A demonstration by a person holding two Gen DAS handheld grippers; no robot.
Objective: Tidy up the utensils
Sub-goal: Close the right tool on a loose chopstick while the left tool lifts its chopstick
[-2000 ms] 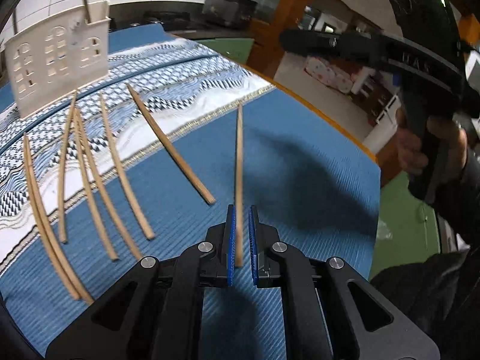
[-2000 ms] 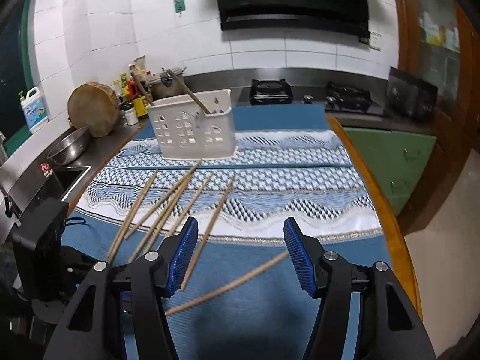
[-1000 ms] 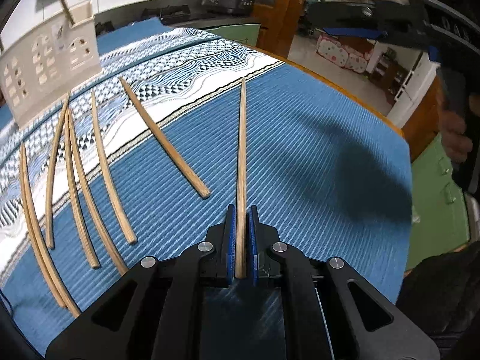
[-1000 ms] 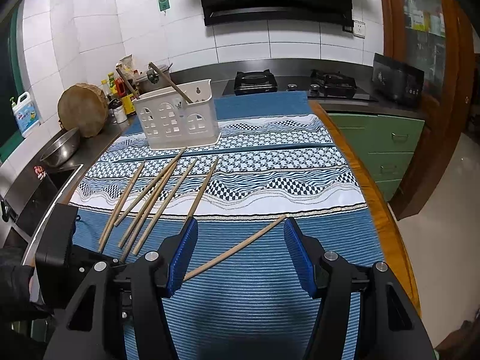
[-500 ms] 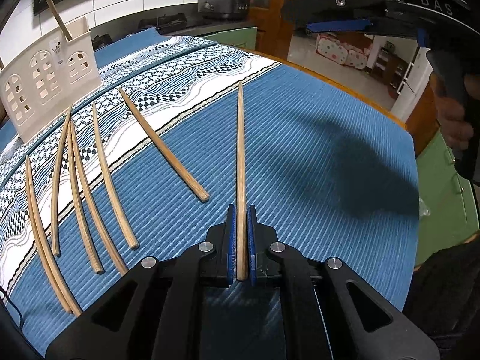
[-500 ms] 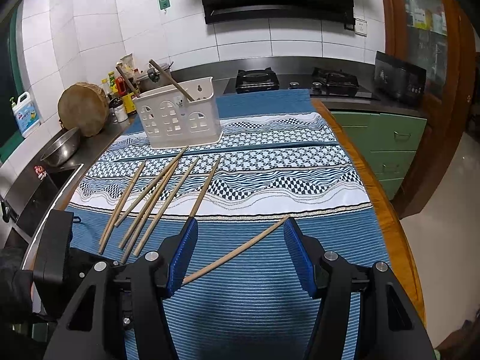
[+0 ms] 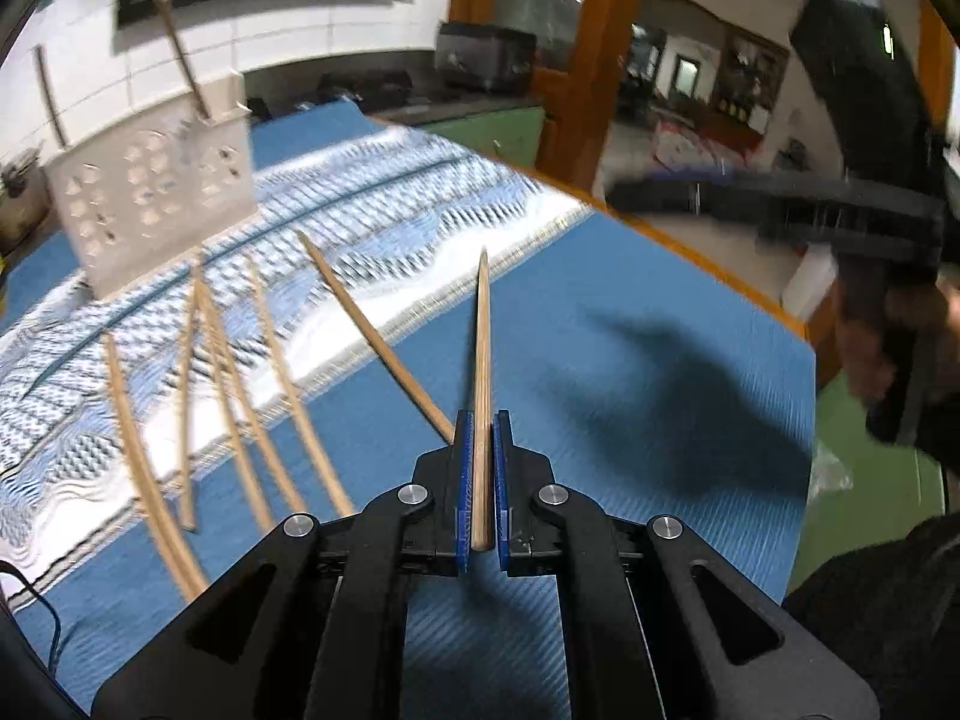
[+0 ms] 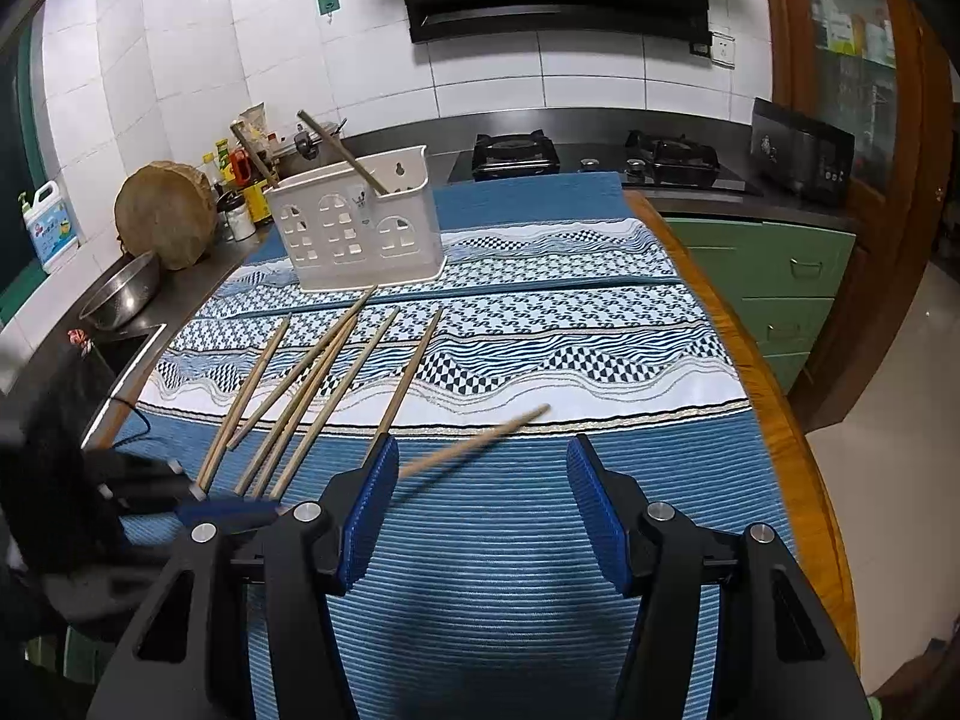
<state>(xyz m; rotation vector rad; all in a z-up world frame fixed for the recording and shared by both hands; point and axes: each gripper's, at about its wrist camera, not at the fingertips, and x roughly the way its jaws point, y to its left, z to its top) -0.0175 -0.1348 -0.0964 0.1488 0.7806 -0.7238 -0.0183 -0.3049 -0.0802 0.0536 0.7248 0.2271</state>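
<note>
My left gripper [image 7: 479, 480] is shut on a wooden chopstick [image 7: 481, 360] and holds it lifted above the blue cloth, tip pointing away. That chopstick shows blurred in the right wrist view [image 8: 480, 438]. Several more chopsticks [image 7: 264, 384] lie side by side on the cloth to the left; they also show in the right wrist view [image 8: 312, 384]. A white perforated utensil holder [image 7: 150, 204] stands at the far end with two chopsticks in it; it also shows in the right wrist view [image 8: 354, 234]. My right gripper [image 8: 483, 510] is open and empty above the cloth's near end.
A blue and white patterned cloth [image 8: 570, 324] covers the wooden table. A gas hob [image 8: 516, 156], a metal bowl [image 8: 123, 294], a round wooden block [image 8: 165, 213] and bottles stand on the counter behind. Green cabinets [image 8: 780, 276] are to the right.
My left gripper has raised the held chopstick off the cloth and swung toward the holder; the view is blurred with motion. The right gripper has stayed open and almost still.
</note>
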